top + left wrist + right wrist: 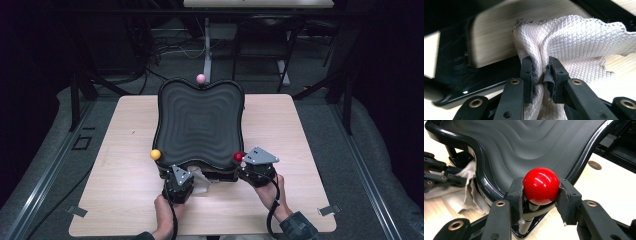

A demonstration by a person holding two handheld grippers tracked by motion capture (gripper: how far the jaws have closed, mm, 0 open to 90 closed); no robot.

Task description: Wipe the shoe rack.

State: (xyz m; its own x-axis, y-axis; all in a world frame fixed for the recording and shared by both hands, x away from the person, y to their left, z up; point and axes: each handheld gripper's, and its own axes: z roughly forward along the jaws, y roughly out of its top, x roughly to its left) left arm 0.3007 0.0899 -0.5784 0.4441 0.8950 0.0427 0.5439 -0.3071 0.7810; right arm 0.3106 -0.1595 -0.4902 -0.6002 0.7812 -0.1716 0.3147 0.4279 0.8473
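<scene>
Figure: wiping under a tilting board, seen from above and from each tool.

Counter (125, 200): pale wood, carrying everything. Board (200, 125): a black, wave-ribbed tray on a low black base, just ahead of both tools, with a knob at each of three corners.

Cloth (574, 42): white, waffle-weave. My left tool (178, 184) has its jaws pressed together on a bunched fold of it, and the rest spills forward onto the counter under the board's near edge. Red ball (541, 185): the near-right corner knob, pinched between the jaws of my right tool (540, 195).

I judge the step to be cleaning beneath the board while the right tool steadies it. To do it well, I would keep the pinch on the ball firm and unmoving, and push the cloth in low and flat along the counter, so the jaws do not knock the glossy rim.

The high view gives the whole layout, including the yellow ball (155, 154) just left of my left tool and the pink ball (201, 78) at the far edge. The left gripper view alone shows the fold between the pads. The right gripper view shows the ball's stem and the cloth tucked beneath the rim.
</scene>
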